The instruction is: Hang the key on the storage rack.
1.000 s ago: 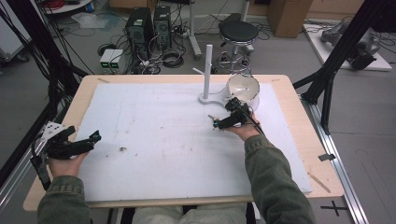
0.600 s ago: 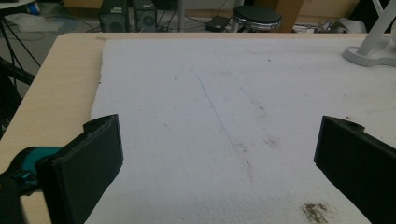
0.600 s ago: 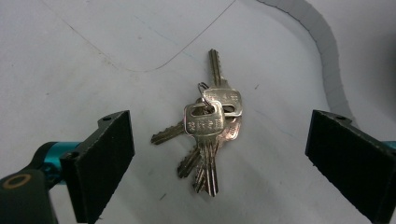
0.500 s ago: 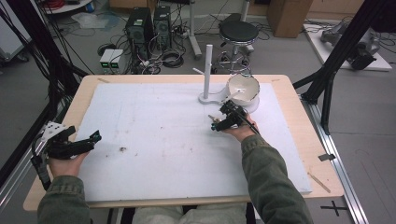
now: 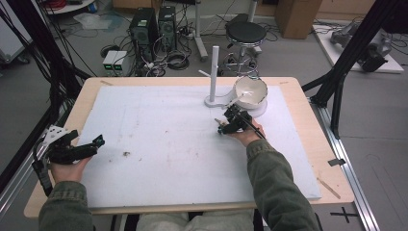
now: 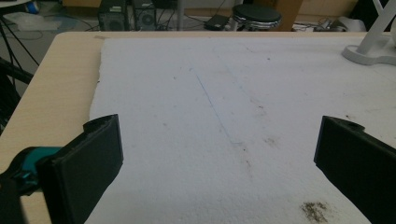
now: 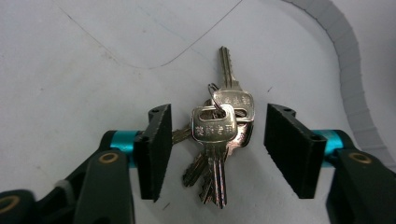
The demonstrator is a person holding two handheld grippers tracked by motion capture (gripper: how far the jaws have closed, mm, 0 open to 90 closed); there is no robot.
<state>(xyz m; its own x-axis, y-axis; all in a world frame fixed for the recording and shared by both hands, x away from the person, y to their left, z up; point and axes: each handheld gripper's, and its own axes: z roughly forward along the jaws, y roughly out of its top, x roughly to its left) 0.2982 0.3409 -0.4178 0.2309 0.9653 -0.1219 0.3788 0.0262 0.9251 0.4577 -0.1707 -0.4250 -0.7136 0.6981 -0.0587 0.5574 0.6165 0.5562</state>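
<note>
- Right gripper view: a bunch of keys (image 7: 219,140) lies on the foam between the right gripper (image 7: 215,149), whose jaws have just been closing, not yet touching
- High view: left gripper (image 5: 77,149) unmoved, open, far from them; a bowl (image 5: 250,91) just beyond the right gripper

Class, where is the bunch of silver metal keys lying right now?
The bunch of silver metal keys lies on the white foam board between the right gripper's open jaws, untouched.

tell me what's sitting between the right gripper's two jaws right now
A bunch of keys on a ring lies on the white sheet between the right gripper jaws, which have just been closing; the right gripper view shows gaps on both sides.
</note>
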